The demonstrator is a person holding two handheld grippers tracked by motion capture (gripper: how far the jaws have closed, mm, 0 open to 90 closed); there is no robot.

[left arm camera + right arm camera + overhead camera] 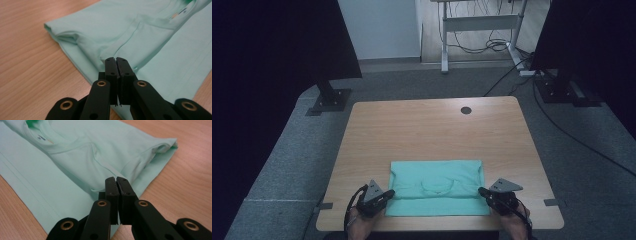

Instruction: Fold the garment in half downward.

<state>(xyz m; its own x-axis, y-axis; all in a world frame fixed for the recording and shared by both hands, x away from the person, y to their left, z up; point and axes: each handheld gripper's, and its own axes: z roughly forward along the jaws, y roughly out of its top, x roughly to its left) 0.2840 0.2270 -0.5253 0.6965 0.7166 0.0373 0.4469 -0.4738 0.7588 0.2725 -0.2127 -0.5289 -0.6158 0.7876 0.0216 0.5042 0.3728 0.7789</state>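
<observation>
Two hand-held grippers, left hand-held gripper (388, 193) and right hand-held gripper (482, 190), each pinch the folded shirt (437, 186) (near desk (422, 125) edge); next probably lift together evenly.

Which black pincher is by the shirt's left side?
The left gripper, jaws shut, sits at the mint shirt's left edge; the right gripper sits at the opposite edge.
</observation>
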